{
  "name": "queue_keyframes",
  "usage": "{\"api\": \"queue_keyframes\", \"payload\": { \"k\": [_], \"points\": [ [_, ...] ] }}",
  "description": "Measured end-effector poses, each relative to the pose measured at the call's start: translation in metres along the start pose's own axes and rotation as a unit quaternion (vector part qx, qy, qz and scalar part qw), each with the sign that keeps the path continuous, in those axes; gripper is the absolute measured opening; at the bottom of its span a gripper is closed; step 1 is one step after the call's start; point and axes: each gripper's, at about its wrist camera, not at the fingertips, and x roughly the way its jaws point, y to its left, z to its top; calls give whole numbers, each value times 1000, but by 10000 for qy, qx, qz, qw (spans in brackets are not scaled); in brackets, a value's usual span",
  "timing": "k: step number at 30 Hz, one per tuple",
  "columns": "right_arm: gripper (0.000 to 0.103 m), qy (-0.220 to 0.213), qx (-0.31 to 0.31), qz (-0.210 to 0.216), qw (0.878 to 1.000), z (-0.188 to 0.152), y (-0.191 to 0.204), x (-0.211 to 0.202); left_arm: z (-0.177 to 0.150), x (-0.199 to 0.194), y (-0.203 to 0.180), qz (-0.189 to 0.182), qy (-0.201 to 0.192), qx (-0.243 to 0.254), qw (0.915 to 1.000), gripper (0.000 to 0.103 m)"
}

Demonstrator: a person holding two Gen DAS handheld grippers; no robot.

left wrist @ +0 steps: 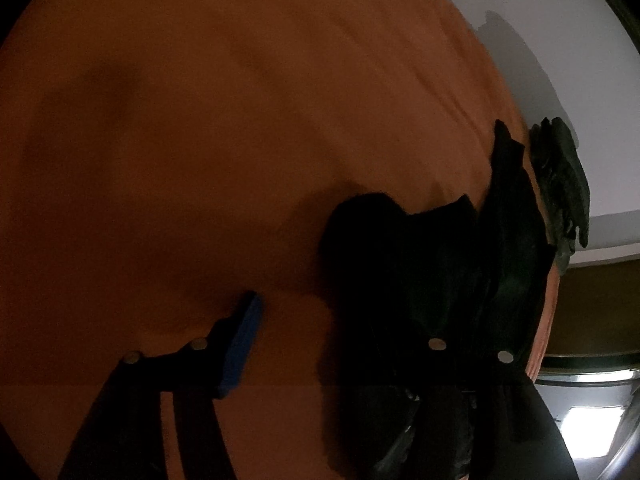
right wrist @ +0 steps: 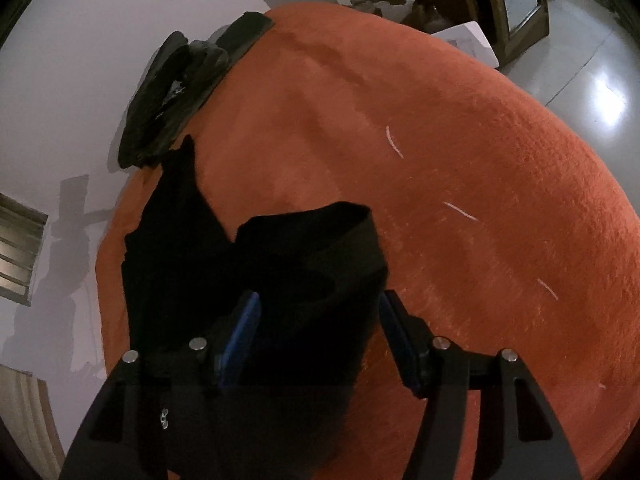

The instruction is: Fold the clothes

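Note:
A black garment [right wrist: 280,248] lies rumpled on an orange blanket [right wrist: 460,160] near its left edge. My right gripper [right wrist: 320,320] stands open just above it; the cloth sits between the blue pads [right wrist: 244,332] without being pinched. In the dim left wrist view the same black garment [left wrist: 420,260] fills the lower right. My left gripper [left wrist: 328,320] is open; its left blue pad [left wrist: 240,344] is over bare blanket [left wrist: 200,140], and its right finger is lost against the dark cloth.
A crumpled dark green-black garment [right wrist: 168,92] [left wrist: 560,184] lies at the blanket's far edge against the white wall [right wrist: 80,40], beside a flat black piece [right wrist: 246,34]. A wooden door frame [right wrist: 516,12] and glossy floor [right wrist: 580,80] lie beyond.

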Motion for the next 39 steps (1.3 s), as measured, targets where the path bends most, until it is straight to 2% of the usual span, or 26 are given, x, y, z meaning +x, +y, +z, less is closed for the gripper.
{"api": "queue_keyframes", "payload": {
  "k": [2, 3, 5, 7, 11, 16, 17, 19, 20, 21, 25, 26, 27, 28, 29, 32, 33, 35, 37, 38, 39],
  "points": [
    [61, -21, -47, 6, 10000, -6, 2, -7, 3, 2, -4, -151, -48, 58, 9999, 62],
    [61, 1, -89, -5, 10000, -9, 4, -7, 3, 2, -7, -249, -67, 119, 9996, 46],
    [61, 55, -167, -30, 9998, -17, 7, -9, 0, 0, -15, -487, -97, 300, 9983, 3],
    [61, 113, -208, -90, 9997, -25, 9, -7, -4, -6, -24, -670, -224, 523, 9961, 2],
    [61, 173, -161, -145, 9996, -35, 11, -2, -9, -38, -45, -738, -773, 869, 9905, 1],
    [61, 219, -139, -92, 9996, -47, 11, -7, -4, -45, -36, -605, -429, 771, 9943, 3],
    [61, 210, -150, -82, 9996, -50, 11, -10, -2, -42, -34, -588, -361, 699, 9952, 10],
    [61, 216, -192, -88, 9995, -53, 14, -11, -1, -35, -28, -522, -173, 534, 9971, 41],
    [61, 225, -196, -96, 9995, -54, 14, -10, 0, -30, -24, -497, -45, 414, 9979, 68],
    [61, 238, -180, -104, 9995, -56, 14, -10, 0, -24, -22, -494, 31, 320, 9983, 75],
    [61, 313, -207, -84, 9993, -65, 17, -9, 2, -1, -24, -364, 165, 349, 9986, 75],
    [61, 337, -254, -100, 9991, -69, 18, -9, 3, 5, -25, -316, 187, 381, 9986, 70],
    [61, 355, -317, -137, 9988, -72, 20, -9, 2, 6, -28, -225, 72, 479, 9986, 34],
    [61, 362, -377, -173, 9985, -75, 22, -9, 1, 4, -32, -96, -99, 633, 9979, 10],
    [61, 367, -442, -202, 9981, -77, 25, -9, 0, -1, -36, 24, -229, 762, 9968, 3],
    [61, 328, -596, -273, 9973, -82, 32, -12, -2, -46, -55, 268, -1142, 1188, 9860, 3],
    [61, 316, -624, -279, 9972, -82, 34, -13, -2, -60, -61, 310, -1334, 1302, 9820, 4],
    [61, 299, -664, -272, 9970, -83, 37, -13, 0, -74, -72, 467, -1415, 1508, 9773, 6],
    [61, 313, -697, -258, 9967, -85, 40, -12, -1, -65, -80, 1090, -1262, 1868, 9681, 11],
    [61, 344, -716, -250, 9965, -85, 40, -10, -4, -58, -79, 1298, -1195, 1975, 9643, 16],
    [61, 381, -735, -241, 9963, -86, 41, -9, -8, -51, -74, 1326, -1089, 1953, 9656, 28]
  ]
}}
